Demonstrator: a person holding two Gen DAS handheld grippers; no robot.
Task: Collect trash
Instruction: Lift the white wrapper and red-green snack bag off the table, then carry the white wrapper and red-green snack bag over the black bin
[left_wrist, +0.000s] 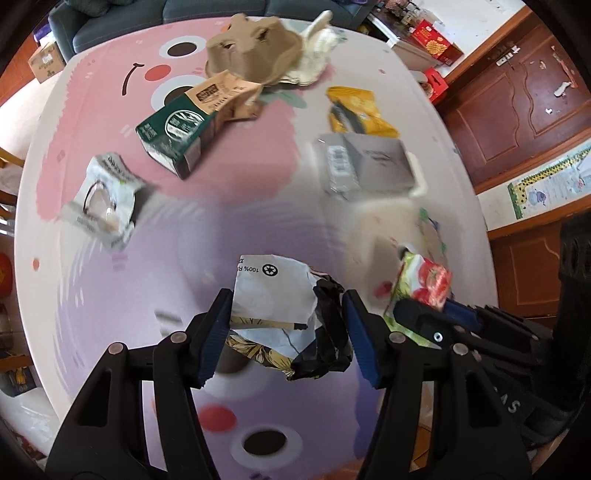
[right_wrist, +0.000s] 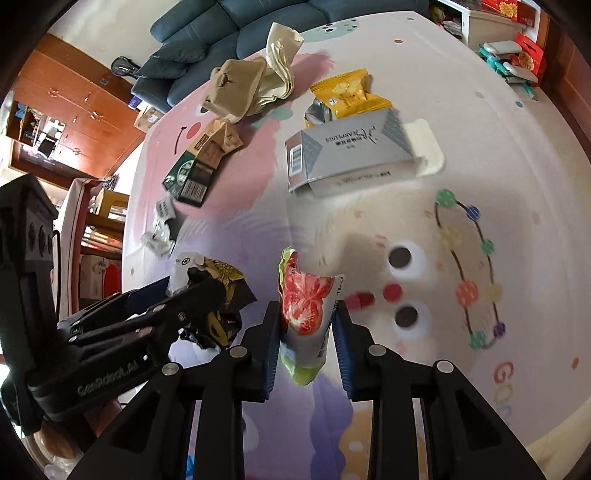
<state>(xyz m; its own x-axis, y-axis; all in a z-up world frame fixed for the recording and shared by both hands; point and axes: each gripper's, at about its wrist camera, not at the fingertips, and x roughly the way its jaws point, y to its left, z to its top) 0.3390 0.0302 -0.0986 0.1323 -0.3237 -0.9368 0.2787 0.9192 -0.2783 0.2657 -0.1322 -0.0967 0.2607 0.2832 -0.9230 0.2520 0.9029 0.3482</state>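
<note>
Trash is in both grippers: the left gripper (left_wrist: 286, 328) pinches a crumpled black-and-white wrapper (left_wrist: 291, 317) between its fingers, the right gripper (right_wrist: 306, 332) a tomato-printed packet (right_wrist: 306, 314), both apparently lifted above the counter (left_wrist: 229, 221), where a grey box (right_wrist: 351, 155) lies.

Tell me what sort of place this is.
Most likely a home living room: a blue-grey sofa stands behind a cartoon play mat strewn with trash, with wooden cabinets along the wall.
</note>
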